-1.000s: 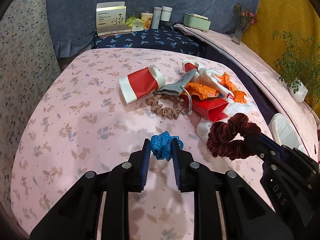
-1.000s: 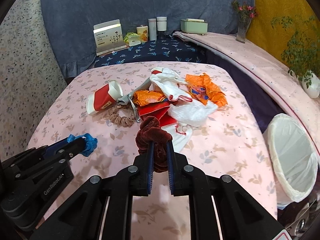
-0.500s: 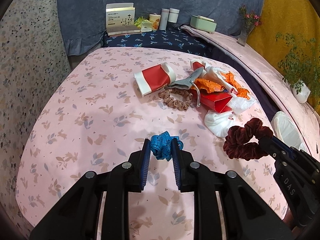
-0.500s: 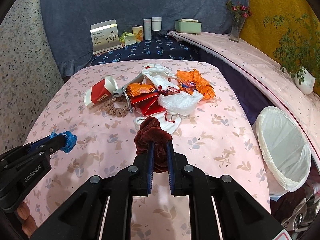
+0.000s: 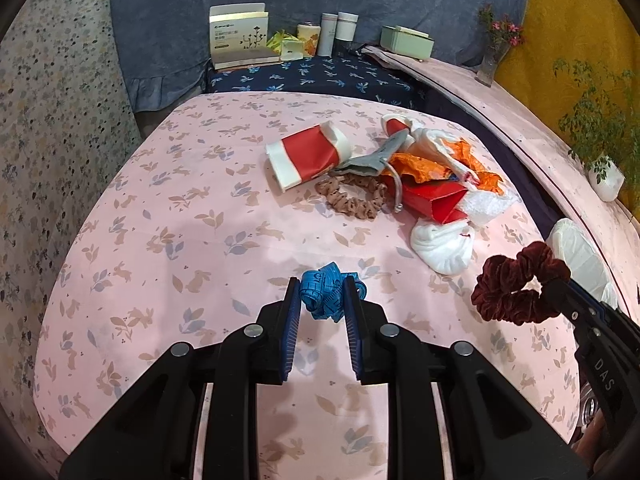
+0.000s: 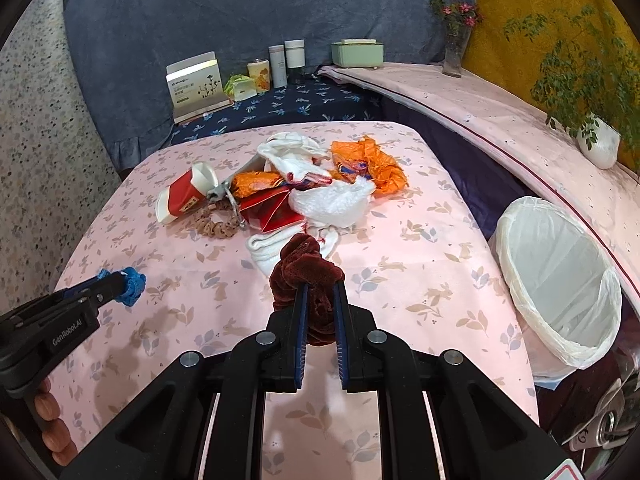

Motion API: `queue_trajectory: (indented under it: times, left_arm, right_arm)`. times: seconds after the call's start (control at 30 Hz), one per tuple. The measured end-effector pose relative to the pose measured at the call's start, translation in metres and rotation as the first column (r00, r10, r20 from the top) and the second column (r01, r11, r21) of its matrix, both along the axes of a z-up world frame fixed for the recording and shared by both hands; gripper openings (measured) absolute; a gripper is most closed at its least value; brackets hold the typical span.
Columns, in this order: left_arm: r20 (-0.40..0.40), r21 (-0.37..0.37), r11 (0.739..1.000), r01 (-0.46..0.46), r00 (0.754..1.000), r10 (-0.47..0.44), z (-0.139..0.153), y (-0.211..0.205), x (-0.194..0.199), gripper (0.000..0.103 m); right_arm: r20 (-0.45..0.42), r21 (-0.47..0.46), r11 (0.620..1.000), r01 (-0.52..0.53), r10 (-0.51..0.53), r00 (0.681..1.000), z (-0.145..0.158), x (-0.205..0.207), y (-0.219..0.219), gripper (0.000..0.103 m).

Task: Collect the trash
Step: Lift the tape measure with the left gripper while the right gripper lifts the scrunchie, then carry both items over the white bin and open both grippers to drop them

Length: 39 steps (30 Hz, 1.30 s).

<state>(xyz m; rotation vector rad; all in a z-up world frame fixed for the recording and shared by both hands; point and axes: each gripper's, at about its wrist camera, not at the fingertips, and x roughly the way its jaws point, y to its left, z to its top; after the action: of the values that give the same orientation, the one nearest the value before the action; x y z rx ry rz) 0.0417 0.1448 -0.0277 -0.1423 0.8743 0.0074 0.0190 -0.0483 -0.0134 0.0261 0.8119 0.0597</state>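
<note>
My left claw [image 5: 320, 300] clenched on a crumpled blue measuring tape [image 5: 326, 290] at frame centre, my right claw [image 6: 320, 300] grasping a plush maroon velvet scrunchie [image 6: 306, 270], wrappers heaped upper-centre on the floral pink desk [image 6: 400, 280], white-lined bin [image 6: 556, 280] right.

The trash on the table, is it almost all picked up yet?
Not yet. The bin looks empty. The left hand-held gripper holds a blue measuring tape; the right hand-held gripper holds a dark red scrunchie. The wrapper pile and red cup wait on the table.
</note>
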Motion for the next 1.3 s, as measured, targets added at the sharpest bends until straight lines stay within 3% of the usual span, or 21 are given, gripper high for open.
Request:
queue_trajectory:
  times: [0.4, 1.3]
  left_arm:
    - [0.038, 0.035, 0.997, 0.066, 0.997, -0.068, 0.017, -0.047, -0.008, 0.021]
    - [0.053, 0.091, 0.967, 0.237, 0.969, -0.242, 0.027, -0.144, 0.002, 0.021]
  right_arm:
    - [0.042, -0.012, 0.999, 0.04, -0.039, 0.998, 0.019, -0.002, -0.031, 0.012]
    - [0.076, 0.031, 0.972, 0.233, -0.235, 0.969, 0.023, -0.02, -0.13, 0.012]
